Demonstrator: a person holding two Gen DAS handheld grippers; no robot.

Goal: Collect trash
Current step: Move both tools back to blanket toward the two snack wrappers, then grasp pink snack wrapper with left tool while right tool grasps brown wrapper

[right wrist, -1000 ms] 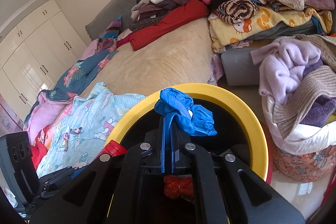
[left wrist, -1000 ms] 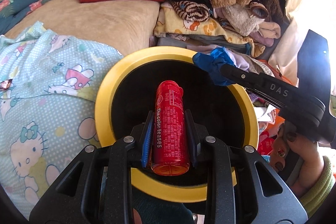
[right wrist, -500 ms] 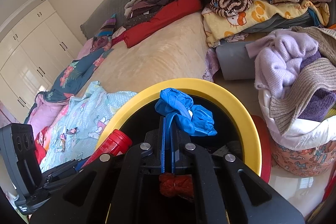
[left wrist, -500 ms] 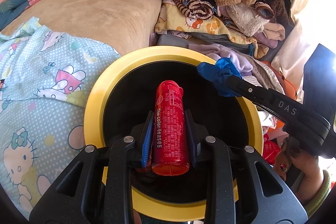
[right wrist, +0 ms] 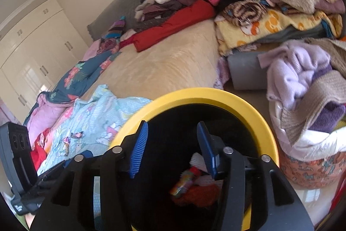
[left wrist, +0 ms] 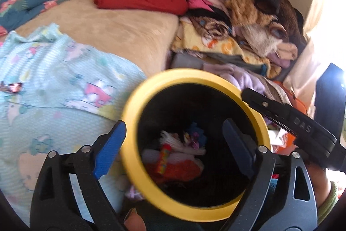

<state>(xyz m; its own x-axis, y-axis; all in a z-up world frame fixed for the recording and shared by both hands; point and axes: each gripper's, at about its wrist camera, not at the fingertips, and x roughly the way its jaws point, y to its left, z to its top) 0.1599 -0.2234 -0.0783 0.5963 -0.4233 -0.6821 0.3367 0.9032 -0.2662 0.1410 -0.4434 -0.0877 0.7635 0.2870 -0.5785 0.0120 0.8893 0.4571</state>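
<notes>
Sprawling behind both grippers, bed [left wrist: 121, 36] piled with clothes [left wrist: 233, 3]. Yellow-rimmed bin [left wrist: 138, 176] directly under both. Left gripper [left wrist: 173, 144] released, jaws wide, straddling the near rim, empty. Right gripper [right wrist: 173, 144] released over the bin mouth, empty. Trash [left wrist: 173, 157] lies on the bin bottom below the fingers, including blue wad [left wrist: 195, 131].

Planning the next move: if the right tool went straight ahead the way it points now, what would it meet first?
The right tool, open and empty, points down into the yellow-rimmed bin. Going straight on, it would likely meet the trash pile at the bottom first, though depth is unclear.
</notes>
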